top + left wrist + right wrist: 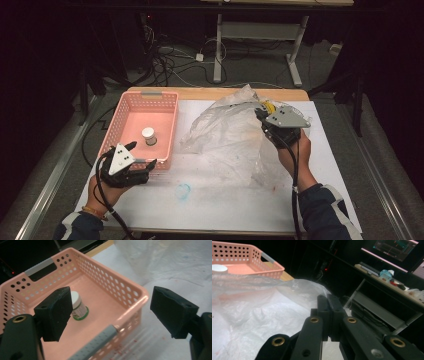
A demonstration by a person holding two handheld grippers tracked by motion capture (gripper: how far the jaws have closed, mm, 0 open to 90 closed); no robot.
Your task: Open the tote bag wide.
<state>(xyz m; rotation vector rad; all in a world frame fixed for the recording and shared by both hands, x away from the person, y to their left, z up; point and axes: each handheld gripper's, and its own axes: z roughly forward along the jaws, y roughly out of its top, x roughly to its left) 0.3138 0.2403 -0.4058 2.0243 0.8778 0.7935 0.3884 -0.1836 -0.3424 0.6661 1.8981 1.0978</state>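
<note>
Beside the pink basket, spread-jawed left gripper; small jar inside

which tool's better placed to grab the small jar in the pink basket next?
Left. Its tool is open right over the basket, jar just ahead; the right tool is shut at the plastic bag.

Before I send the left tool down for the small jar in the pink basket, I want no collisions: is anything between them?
Nothing visible: the left tool hangs open above the basket's near rim, the jar uncovered below.
</note>
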